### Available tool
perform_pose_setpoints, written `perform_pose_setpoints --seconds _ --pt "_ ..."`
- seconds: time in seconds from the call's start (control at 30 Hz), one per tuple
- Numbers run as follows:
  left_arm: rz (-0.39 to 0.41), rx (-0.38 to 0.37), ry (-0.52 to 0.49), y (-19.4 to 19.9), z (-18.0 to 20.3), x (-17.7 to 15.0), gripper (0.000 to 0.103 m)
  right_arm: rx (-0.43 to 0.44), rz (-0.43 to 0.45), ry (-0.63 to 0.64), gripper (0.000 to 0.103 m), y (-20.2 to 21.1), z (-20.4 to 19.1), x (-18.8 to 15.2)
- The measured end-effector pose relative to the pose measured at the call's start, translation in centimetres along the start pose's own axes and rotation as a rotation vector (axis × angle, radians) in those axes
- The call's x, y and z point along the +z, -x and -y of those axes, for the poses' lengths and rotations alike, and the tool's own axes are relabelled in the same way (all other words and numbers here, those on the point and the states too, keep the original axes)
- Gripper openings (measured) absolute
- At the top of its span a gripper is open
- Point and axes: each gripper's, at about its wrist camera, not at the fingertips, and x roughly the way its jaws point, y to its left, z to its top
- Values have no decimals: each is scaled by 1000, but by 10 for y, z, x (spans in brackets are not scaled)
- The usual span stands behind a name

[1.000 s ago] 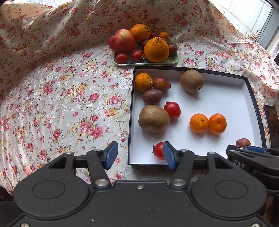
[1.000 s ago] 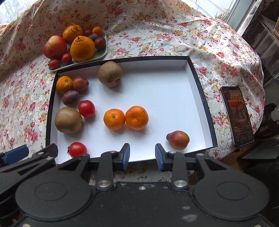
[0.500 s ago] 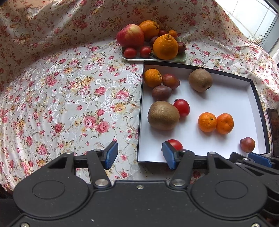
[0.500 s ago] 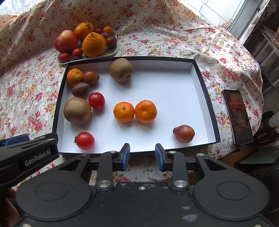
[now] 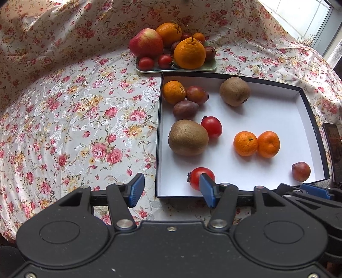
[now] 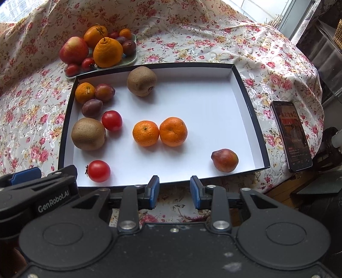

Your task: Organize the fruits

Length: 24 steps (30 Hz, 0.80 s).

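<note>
Left wrist view: left gripper (image 5: 170, 190) gapes wide, empty, hovering over the box (image 5: 158, 132) edge — one pad hides part of a tomato (image 5: 197, 177). Right gripper (image 6: 174, 192) — half-open, empty, short of the box; phone (image 5: 333, 149) is cut off.

Light: bright, soft daylight from window (image 5: 303, 12) at upper right | Shadows: faint beside fruit in white box (image 6: 213, 102) | Focus: sharp | Edges: fisheye bending, dark corners
</note>
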Motion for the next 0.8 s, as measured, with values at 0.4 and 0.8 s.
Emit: perform_pose_setpoints --seconds 0.4,0.8 --pt "-3 -8 -16 -1 5 -1 62 0 -11 -13 34 -2 2 -1" --pt "-6 -9 -18 -1 5 -1 62 -2 -19 -19 34 -4 2 -2"
